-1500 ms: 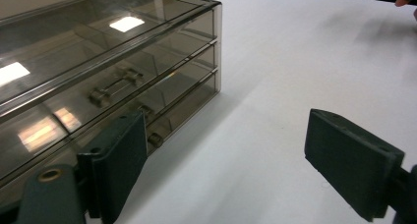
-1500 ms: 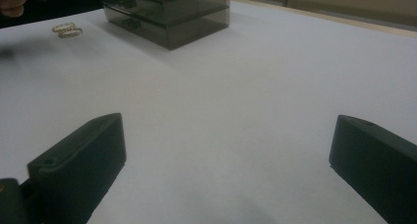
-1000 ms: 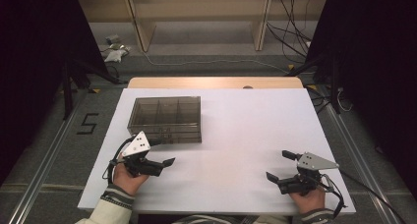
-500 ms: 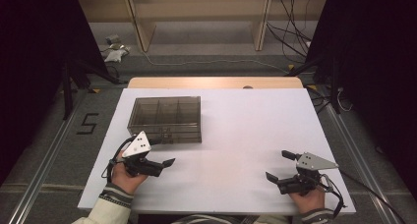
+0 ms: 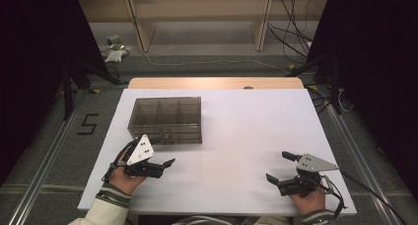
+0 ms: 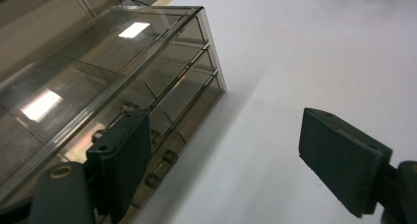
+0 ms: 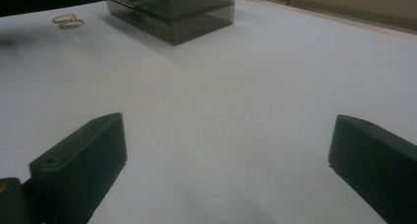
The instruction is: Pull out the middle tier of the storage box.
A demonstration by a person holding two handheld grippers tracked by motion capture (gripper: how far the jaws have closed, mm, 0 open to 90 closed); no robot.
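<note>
White sheet covers the counter [image 5: 246,136] from its near edge almost to the far edge, where a strip of pale wood shows; the surface looks smooth and matt. Next in size is the smoky transparent plastic compartment box [image 5: 165,119], standing toward the far left part of the counter, rectangular, lid shut, with thin partition walls that split it into several cells. In the left gripper view small round hinge or latch knuckles run along the side facing the gripper. The box looks light, rigid and glossy, so it would likely slip under a pinch on a flat face; a hold across a lid edge or at the latch side seems safer, and the thin walls could crack under hard squeezing. The left gripper [image 5: 165,163] sits just beside the box's near side, jaws spread wide with nothing between them, one black pad close to the box wall. The right gripper [image 5: 281,168] rests near the near right corner, well apart from the box, jaws likewise wide and empty. Smallest, two little gold-coloured rings [image 7: 68,21] lie on the sheet near the box
</note>
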